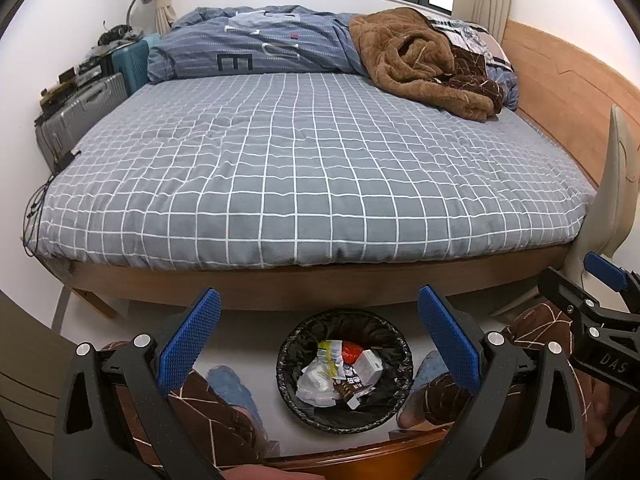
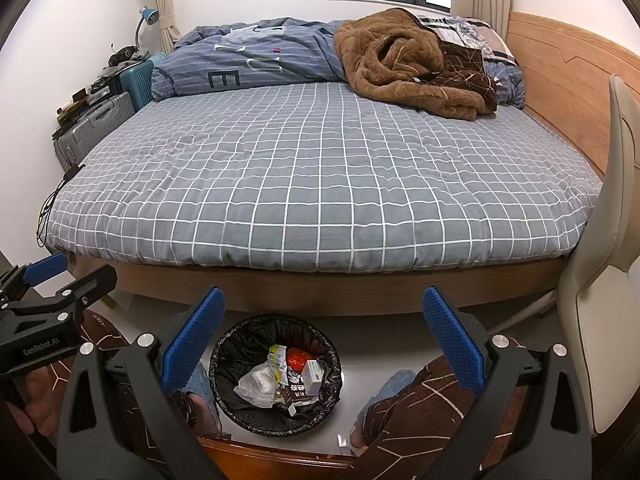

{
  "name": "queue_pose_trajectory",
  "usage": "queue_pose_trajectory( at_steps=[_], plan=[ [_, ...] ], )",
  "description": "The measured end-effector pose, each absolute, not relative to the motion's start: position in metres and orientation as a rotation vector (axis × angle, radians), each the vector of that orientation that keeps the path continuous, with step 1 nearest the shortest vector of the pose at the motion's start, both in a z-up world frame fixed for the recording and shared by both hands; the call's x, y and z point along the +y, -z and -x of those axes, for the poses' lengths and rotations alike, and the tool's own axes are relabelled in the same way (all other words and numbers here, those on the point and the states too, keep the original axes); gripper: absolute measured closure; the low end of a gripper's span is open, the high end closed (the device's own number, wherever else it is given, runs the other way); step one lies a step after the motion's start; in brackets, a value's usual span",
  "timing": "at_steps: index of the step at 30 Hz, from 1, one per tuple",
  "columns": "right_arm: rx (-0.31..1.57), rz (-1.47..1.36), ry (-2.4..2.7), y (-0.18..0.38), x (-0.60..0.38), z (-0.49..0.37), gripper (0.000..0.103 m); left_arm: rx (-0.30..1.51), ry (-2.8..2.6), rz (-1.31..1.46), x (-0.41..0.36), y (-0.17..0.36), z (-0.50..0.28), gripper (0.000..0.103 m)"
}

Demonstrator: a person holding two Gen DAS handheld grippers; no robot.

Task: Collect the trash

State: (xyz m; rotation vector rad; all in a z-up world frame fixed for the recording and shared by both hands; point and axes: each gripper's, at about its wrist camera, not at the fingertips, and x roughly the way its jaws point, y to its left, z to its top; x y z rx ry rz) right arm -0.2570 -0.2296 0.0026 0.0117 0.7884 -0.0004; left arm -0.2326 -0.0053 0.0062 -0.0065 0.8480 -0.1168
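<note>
Left gripper [image 1: 320,344] and right gripper [image 2: 324,344] both gape apart, empty; the bin [image 1: 292,344] of trash [image 1: 340,372] sits on the floor below them, by the bed's [image 1: 304,168] near edge.

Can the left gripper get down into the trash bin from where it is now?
Probably yes. The left gripper is open and empty, and the trash bin stands uncovered on the floor below, between the person's knees. Nothing lies across its mouth; only the wooden edge nearest the camera might crowd a straight descent.
</note>
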Motion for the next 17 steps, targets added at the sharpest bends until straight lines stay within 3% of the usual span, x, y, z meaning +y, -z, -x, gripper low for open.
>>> queue_pose_trajectory(
  at_steps=[17],
  plan=[
    [0.789, -0.013, 0.000, -0.0028, -0.2297, 0.2567, 0.008, 0.859, 0.121, 0.012, -0.0047, -0.0050, 0.2310, 0.006]
  ],
)
